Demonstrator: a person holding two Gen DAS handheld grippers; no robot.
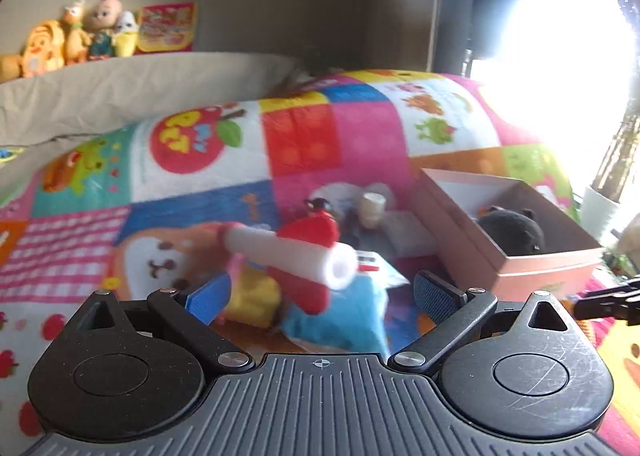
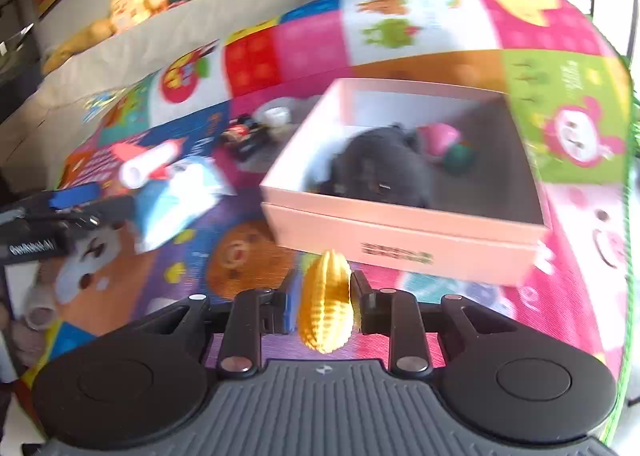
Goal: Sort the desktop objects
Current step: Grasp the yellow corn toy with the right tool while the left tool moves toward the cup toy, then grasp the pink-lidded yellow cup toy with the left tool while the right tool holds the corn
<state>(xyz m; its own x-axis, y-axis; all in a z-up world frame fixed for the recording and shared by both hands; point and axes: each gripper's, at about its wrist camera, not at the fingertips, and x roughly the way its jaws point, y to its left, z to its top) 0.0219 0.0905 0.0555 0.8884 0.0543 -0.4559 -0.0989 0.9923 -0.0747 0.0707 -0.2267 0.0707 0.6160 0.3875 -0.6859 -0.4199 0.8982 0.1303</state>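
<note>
Here the right hand-held gripper is clamped on a ribbed yellow toy, its pads pressing the toy's two sides, and it holds the toy in front of the near wall of the pink box, not yet over the opening. The left hand-held gripper stands released, its blue pads wide apart and nothing between them; it hovers over the heap of things left to sort.

So the sorting looks partly done. Inside the pink box lie a dark plush toy, a pink-and-white piece and a green ball-like thing beside it, all toward the back and middle of the single compartment.

Still out on the patchwork play mat: a white foam tube with red fins, a blue-and-white cloth thing under it, a yellow soft piece next to that, and farther back a small cream cup-like thing among dark items too blurred to name. My reading is that several trips remain after the yellow toy goes in.
</note>
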